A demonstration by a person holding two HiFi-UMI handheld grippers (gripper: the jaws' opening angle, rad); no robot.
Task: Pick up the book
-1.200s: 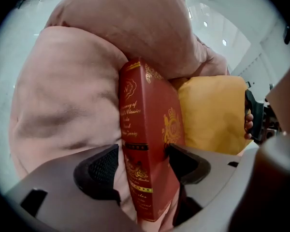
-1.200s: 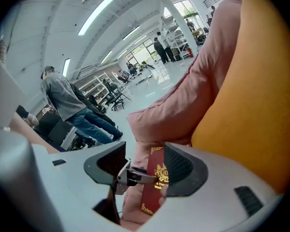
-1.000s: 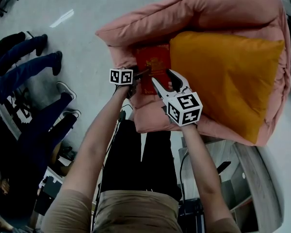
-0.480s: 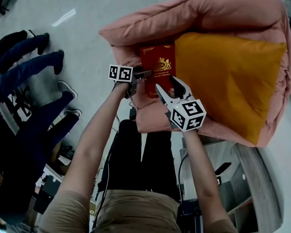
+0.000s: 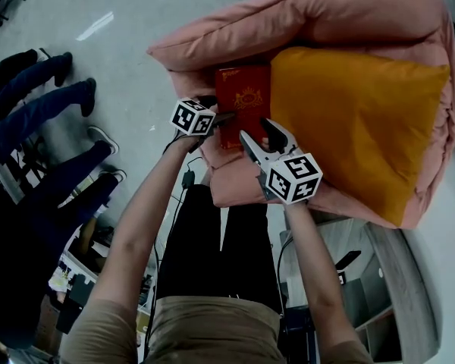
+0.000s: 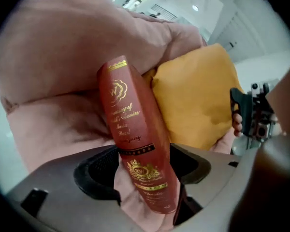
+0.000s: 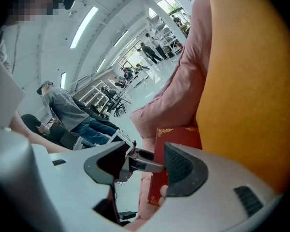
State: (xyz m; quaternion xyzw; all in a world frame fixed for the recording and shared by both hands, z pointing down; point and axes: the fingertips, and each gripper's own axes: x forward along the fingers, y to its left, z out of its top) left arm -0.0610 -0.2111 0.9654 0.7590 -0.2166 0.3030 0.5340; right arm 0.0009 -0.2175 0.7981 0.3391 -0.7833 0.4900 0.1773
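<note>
A red book (image 5: 243, 101) with gold print stands on a pink quilt (image 5: 303, 21), leaning against an orange pillow (image 5: 356, 120). My left gripper (image 5: 226, 117) is shut on the book's near left edge. In the left gripper view the book's spine (image 6: 130, 129) runs up from between the jaws of the left gripper (image 6: 145, 175). My right gripper (image 5: 256, 131) stands open just right of and below the book, touching nothing. In the right gripper view the book (image 7: 176, 137) shows past the right gripper (image 7: 137, 166), with the left gripper's fingertips (image 7: 145, 162) clamped on its edge.
The quilt and pillow (image 6: 193, 95) fill the upper right. Several people's legs (image 5: 38, 89) stand on the grey floor at the left, and a person in grey (image 7: 63, 108) sits further off. A white surface (image 5: 440, 264) lies at the lower right.
The left gripper has shifted slightly up and left with the book in it, and the book now sits higher against the pillow. The right gripper has stayed open and almost still.
</note>
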